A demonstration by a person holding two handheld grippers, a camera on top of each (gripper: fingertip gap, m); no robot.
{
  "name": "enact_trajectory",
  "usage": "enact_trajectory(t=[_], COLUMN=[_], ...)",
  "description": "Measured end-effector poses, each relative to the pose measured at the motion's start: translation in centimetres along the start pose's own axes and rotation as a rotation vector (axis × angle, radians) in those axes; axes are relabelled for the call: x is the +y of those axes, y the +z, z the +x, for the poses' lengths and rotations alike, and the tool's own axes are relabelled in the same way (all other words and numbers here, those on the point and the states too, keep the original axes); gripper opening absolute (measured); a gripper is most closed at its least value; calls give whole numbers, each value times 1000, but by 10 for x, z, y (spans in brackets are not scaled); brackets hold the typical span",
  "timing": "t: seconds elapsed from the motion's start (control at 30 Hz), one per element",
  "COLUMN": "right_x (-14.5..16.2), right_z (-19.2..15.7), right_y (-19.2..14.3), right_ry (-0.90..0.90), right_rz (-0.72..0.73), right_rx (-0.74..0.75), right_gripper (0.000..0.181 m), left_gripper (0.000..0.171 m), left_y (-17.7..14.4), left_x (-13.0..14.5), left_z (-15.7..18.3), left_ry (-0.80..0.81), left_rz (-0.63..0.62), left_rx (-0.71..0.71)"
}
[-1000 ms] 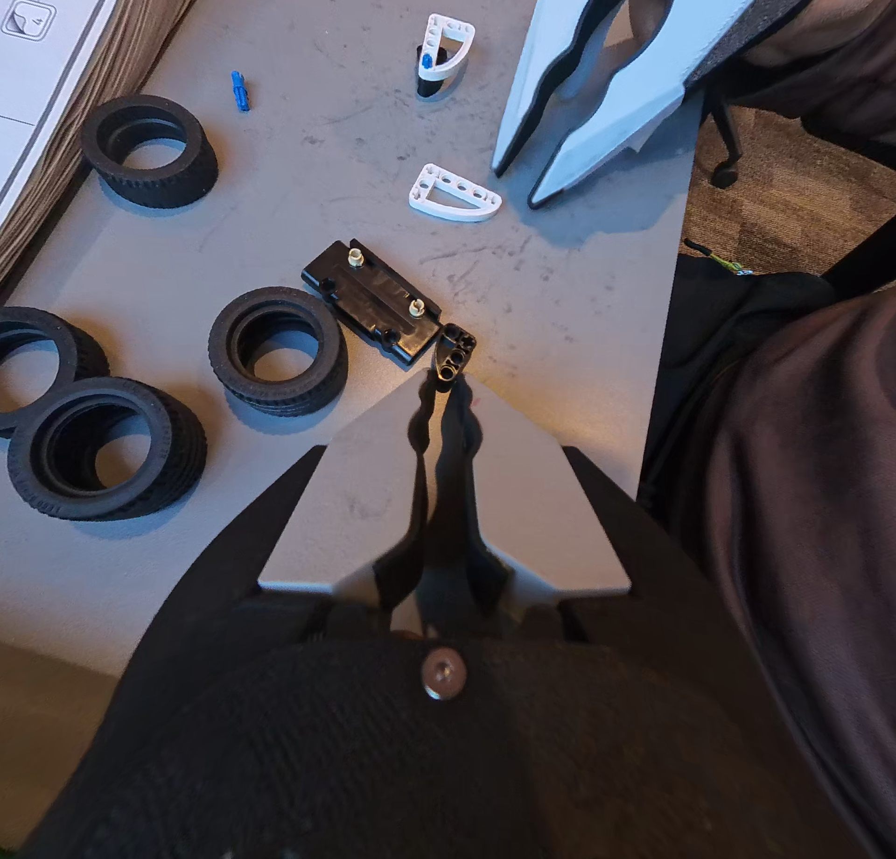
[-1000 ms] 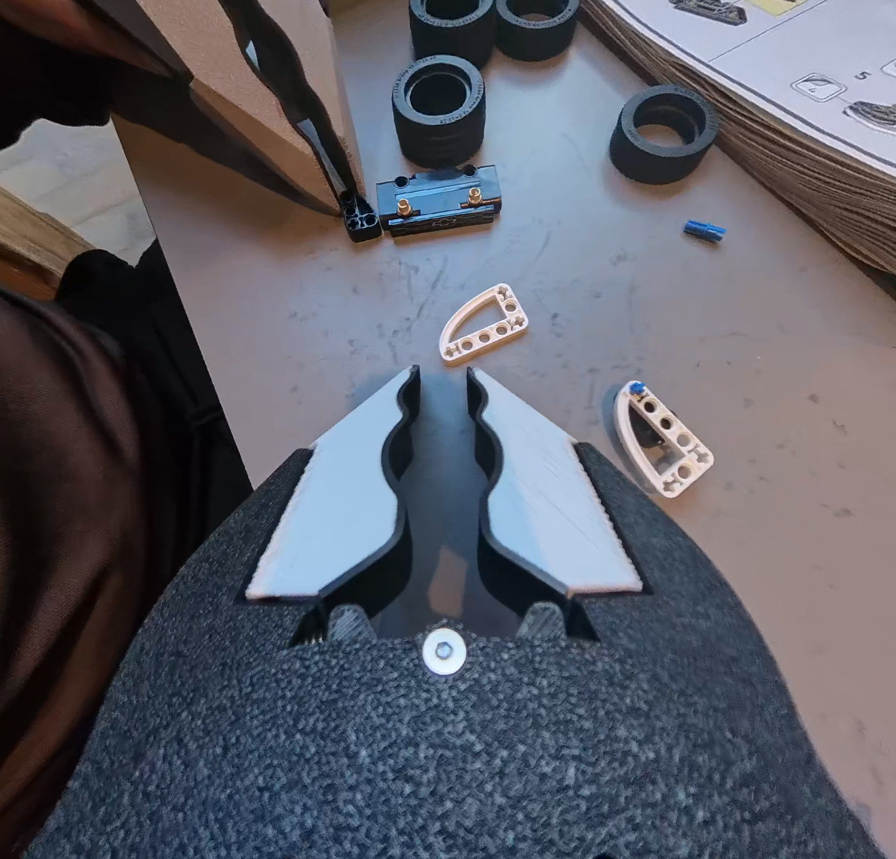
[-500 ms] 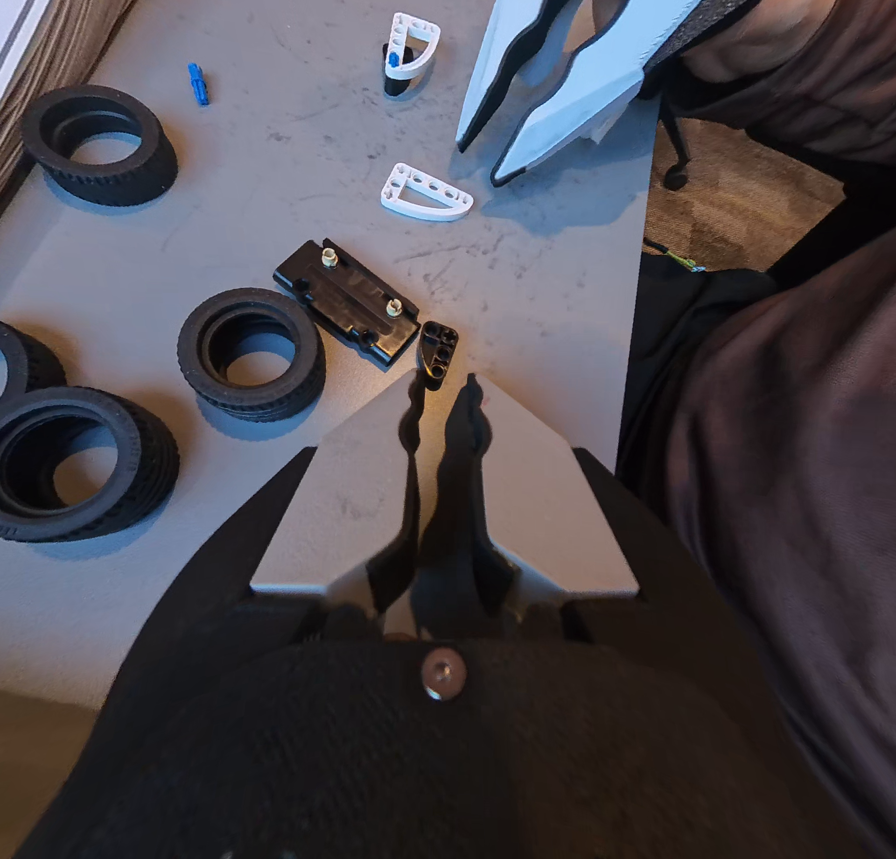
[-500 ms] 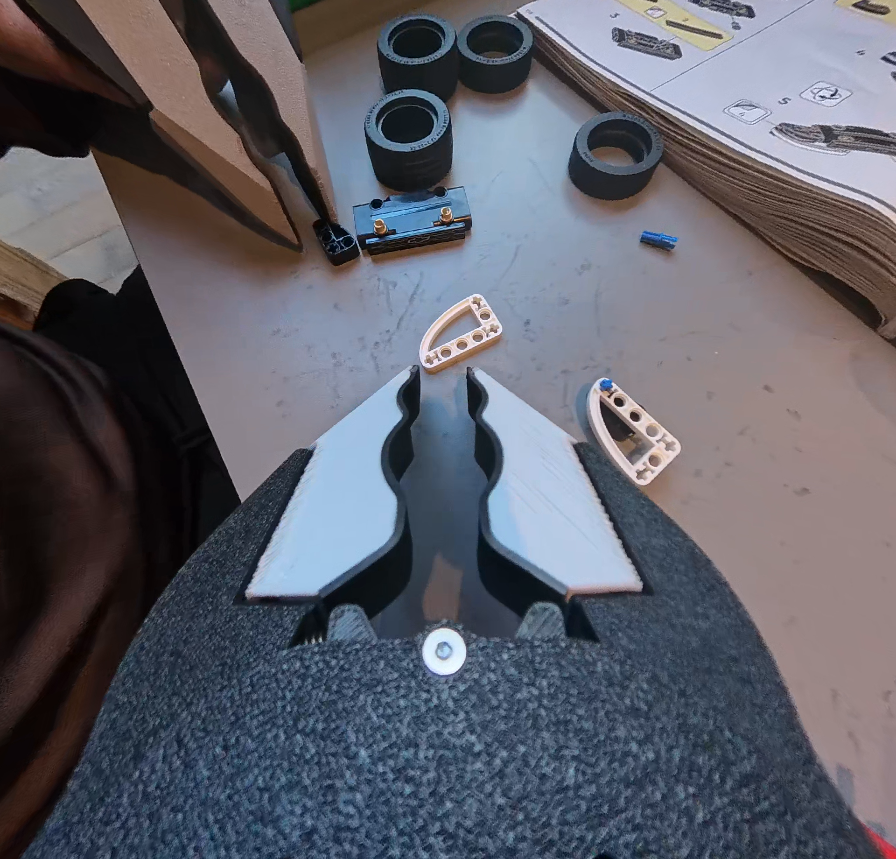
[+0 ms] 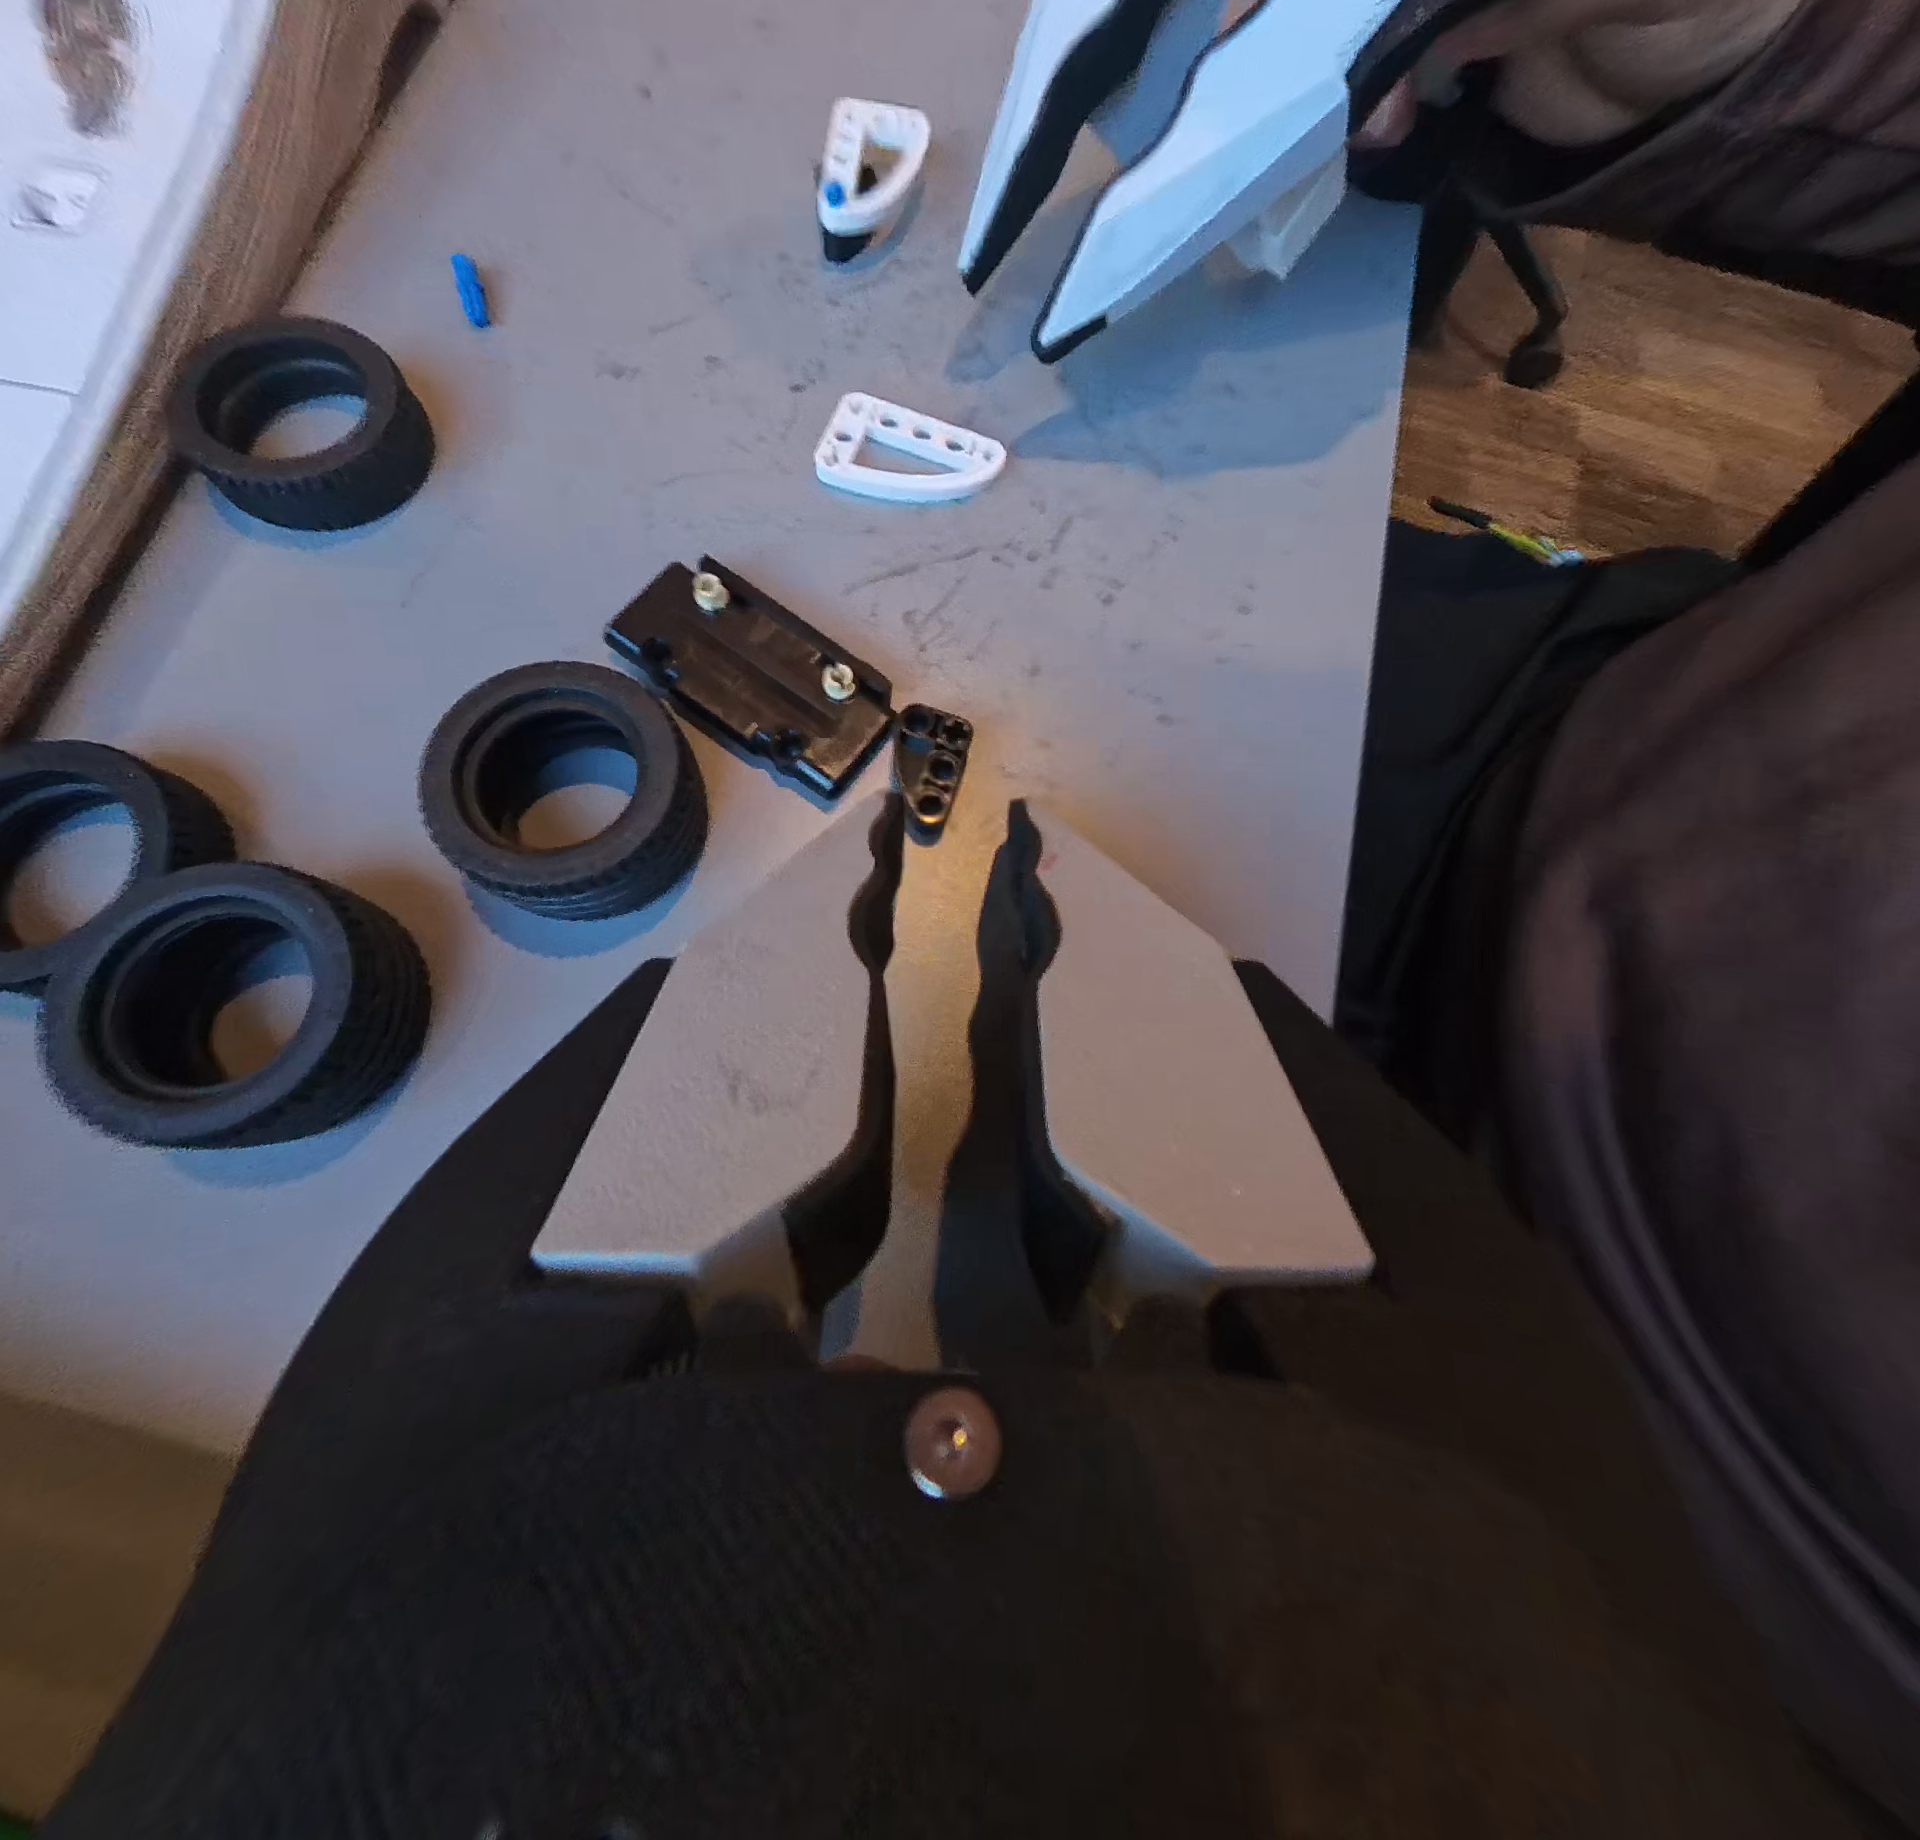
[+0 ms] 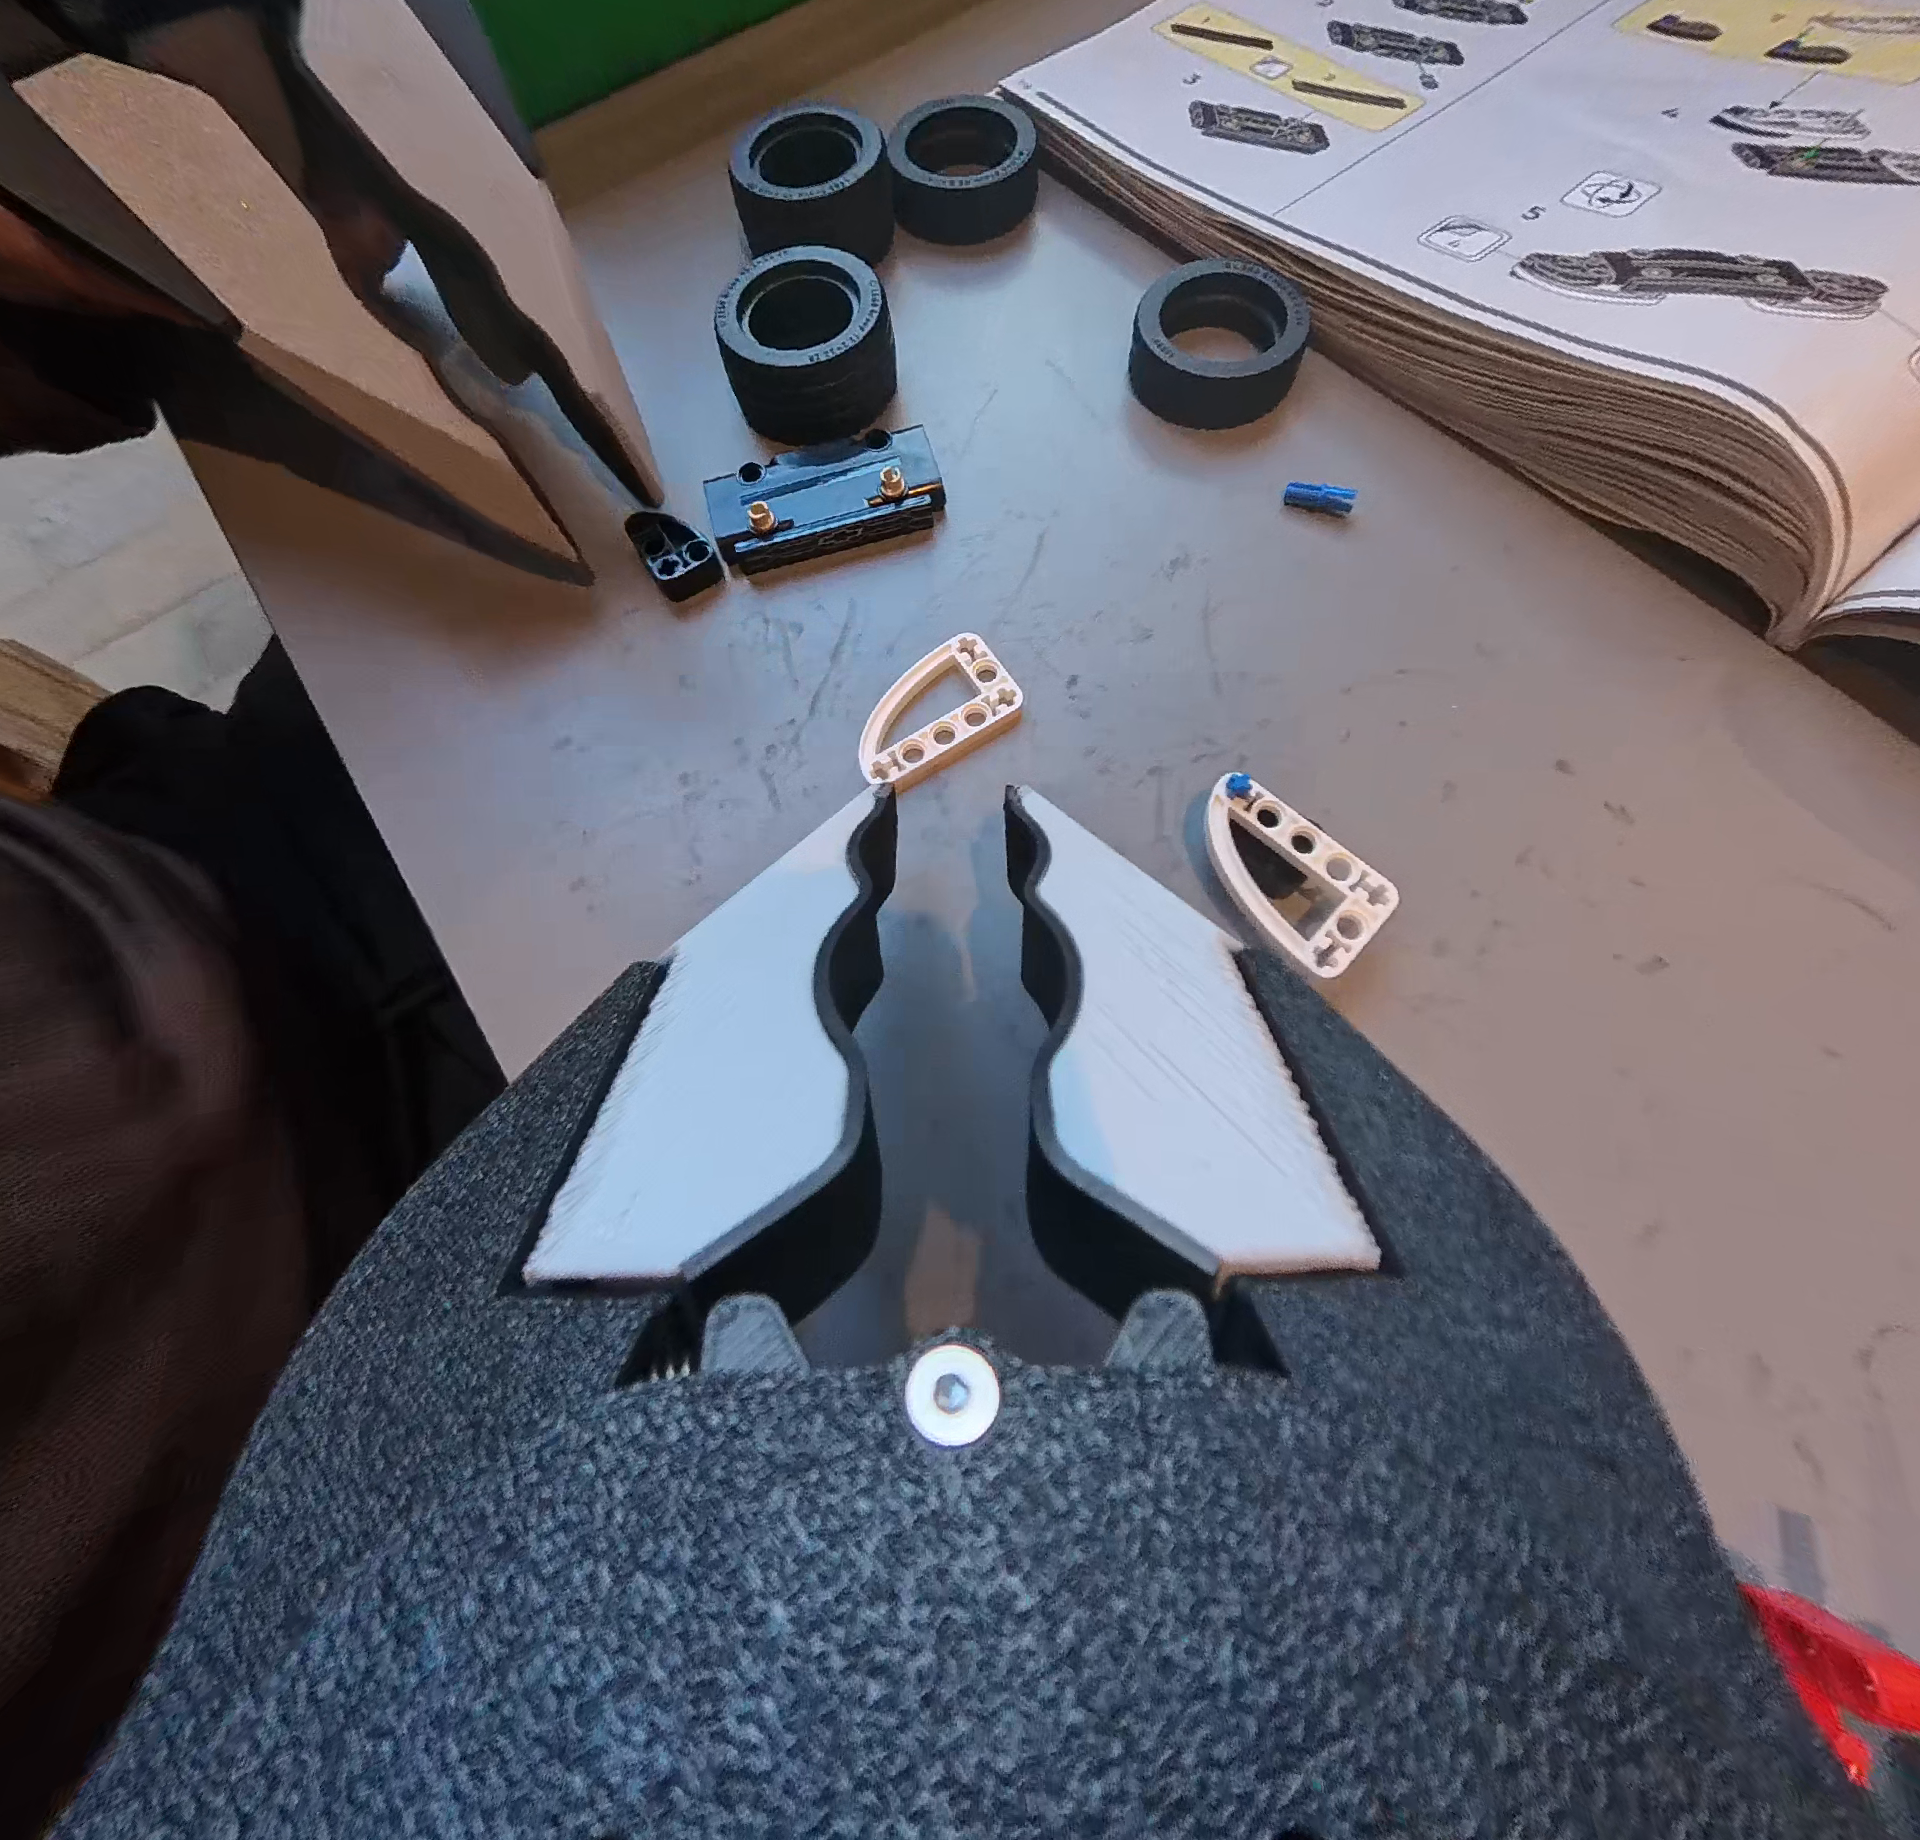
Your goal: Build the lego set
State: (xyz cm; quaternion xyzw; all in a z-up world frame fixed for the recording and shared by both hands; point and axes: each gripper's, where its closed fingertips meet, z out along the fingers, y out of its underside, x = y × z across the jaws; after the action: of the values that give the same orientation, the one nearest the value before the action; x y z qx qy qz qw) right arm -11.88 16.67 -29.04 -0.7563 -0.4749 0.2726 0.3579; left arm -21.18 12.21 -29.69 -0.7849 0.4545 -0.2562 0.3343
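Left wrist view: the left claw (image 5: 951, 816) fills the lower frame, parted a little with nothing between its tips, poised just short of the black connector.
Bench (image 5: 1195, 647): grey, scuffed, its edge next to a person's dark sleeve (image 5: 1714, 959).
Manual (image 6: 1558, 180): a thick booklet lying open at the far right of the bench in the right wrist view.
Right claw (image 6: 948, 803): open by a modest gap, holding nothing, its tips near the flat white piece; in the left wrist view it hangs over the far bench edge.
Tyres: four black ones; two (image 6: 810, 175) (image 6: 966, 164) side by side at the back, one (image 6: 805, 336) just behind the plate, one (image 6: 1218, 341) alone near the manual.
Black plate (image 5: 750, 676): flat on the bench with two tan pins standing up from it, between the nearest tyre and the connector.
White pieces: one curved frame (image 6: 943, 710) lies flat mid-bench; a second (image 6: 1304, 886), apart to its right, sits propped on a dark part with a blue pin in its tip.
Black connector (image 5: 933, 770): small, with holes, lying right by the plate's end; whether it touches is unclear.
Blue pin (image 6: 1320, 497): loose, lying between the lone tyre and the propped white piece.
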Motion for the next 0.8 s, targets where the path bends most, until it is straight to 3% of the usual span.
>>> enact_trajectory(t=[0.07, 0.17, 0.27, 0.4, 0.47, 0.57, 0.67, 0.8], right_x=[-1, -5, -12, -15, -13, -8, -4, 1], right_z=[1, 1, 4, 5, 5, 4, 4, 1], right_y=[-1, -3, -8, -13, -16, -17, -20, -21], right_ry=[5, 12, 29, 63, 72, 76, 73, 66], right_rz=[8, 39, 91, 123, 123, 104, 91, 71], right_rx=[5, 12, 27, 3, 1, -2, -3, -23], right_gripper=[20, 19, 18, 19, 19, 20, 20, 20], left_gripper=[14, 0, 9, 1, 3, 0, 0, 0], left_y=[-6, -15, -9, 33, 64, 102, 112, 105], left_x=[-14, -70, -129, -189, -192, -171, -129, -107], left_z=[-1, -4, -52, -125, -163, -203, -223, -222], left_ry=[0, 14, 2, 73, 58, -9, -56, -83], left_rz=[68, 146, 118, 71, -28, -174, -334, -341], left_rx=[-44, -95, -281, -370, -396, -407, -440, -439])
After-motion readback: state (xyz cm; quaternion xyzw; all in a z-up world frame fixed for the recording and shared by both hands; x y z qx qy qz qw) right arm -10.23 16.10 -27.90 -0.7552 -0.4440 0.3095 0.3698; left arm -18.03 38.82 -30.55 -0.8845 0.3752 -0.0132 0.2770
